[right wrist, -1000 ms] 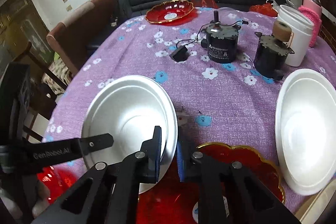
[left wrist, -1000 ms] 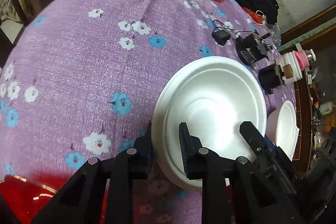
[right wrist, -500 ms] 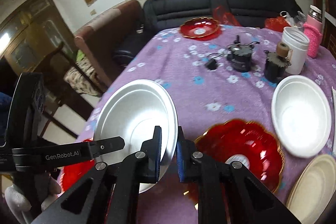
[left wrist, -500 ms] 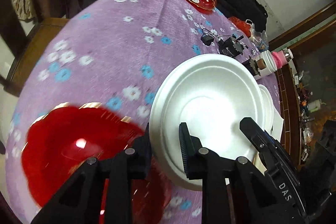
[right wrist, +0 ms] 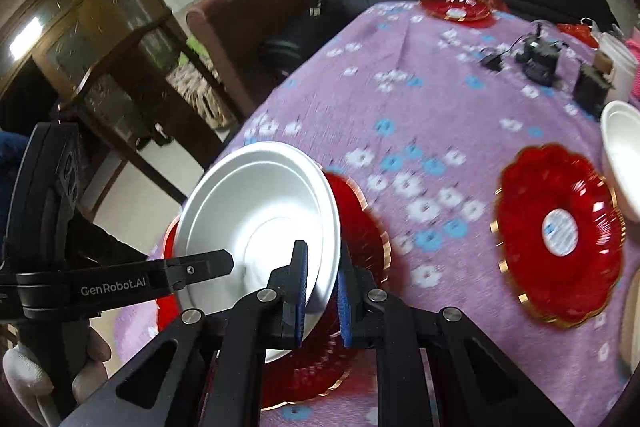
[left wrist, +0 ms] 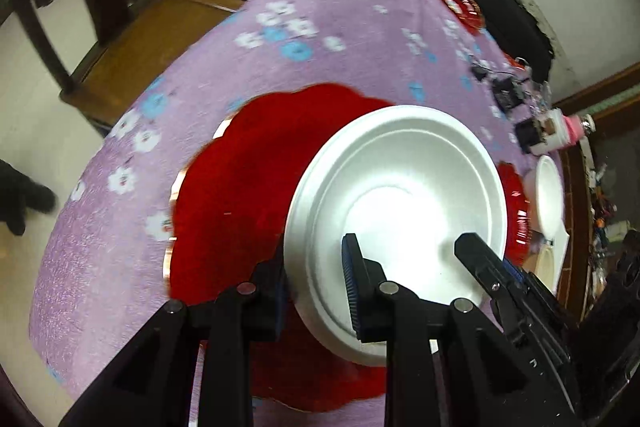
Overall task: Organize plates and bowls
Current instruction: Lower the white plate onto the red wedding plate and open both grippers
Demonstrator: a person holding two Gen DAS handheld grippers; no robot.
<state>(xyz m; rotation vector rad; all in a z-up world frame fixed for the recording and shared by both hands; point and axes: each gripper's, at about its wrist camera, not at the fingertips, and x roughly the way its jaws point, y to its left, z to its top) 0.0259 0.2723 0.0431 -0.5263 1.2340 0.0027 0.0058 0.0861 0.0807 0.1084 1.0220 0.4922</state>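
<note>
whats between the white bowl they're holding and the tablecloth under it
A red plate, seen in both wrist views under the white bowl.

White bowl (left wrist: 396, 203), pinched at opposite rims by left tool (left wrist: 316, 275) and right tool (right wrist: 322, 267), carried off bare purple cloth, now hanging tilted over red scalloped plate (left wrist: 240, 187) near worktop (left wrist: 352, 39) edge. Second red plate (right wrist: 560, 231) now well right of it.
</note>
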